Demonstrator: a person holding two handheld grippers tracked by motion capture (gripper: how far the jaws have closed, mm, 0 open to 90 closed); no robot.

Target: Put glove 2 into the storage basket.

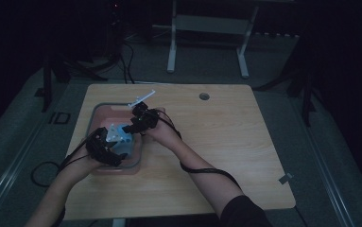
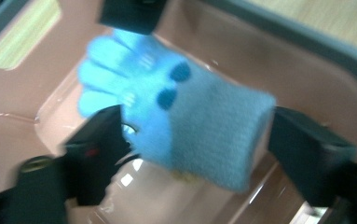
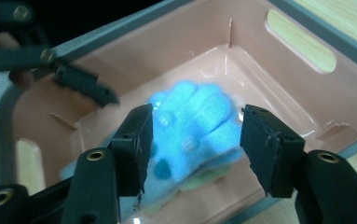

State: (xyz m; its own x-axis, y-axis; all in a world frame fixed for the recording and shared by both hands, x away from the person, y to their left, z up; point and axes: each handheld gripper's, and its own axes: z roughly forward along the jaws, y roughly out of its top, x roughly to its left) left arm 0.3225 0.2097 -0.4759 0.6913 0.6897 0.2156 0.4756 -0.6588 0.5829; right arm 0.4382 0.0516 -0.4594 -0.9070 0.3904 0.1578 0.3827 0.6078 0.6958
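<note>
Blue glove (image 2: 185, 116) in pink tub (image 1: 104, 111) on wooden table (image 1: 226, 142), dim room; left gripper (image 2: 192, 140) and right gripper (image 3: 195, 140) spread, gripping nothing; "ID" (image 1: 58, 117) on floor.

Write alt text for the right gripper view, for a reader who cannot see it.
A bright blue knitted glove lies in a pink plastic bin, between the open black jaws of the right gripper, which do not press on it. The left gripper reaches in from the upper left.

Your left claw (image 1: 108, 142) and right claw (image 1: 132, 126) both stand over the bin (image 1: 96, 111), which sits at the left of the surface (image 1: 226, 142). The glove (image 1: 120, 137) lies in the bin, between each claw's spread jaws, beneath them.
</note>
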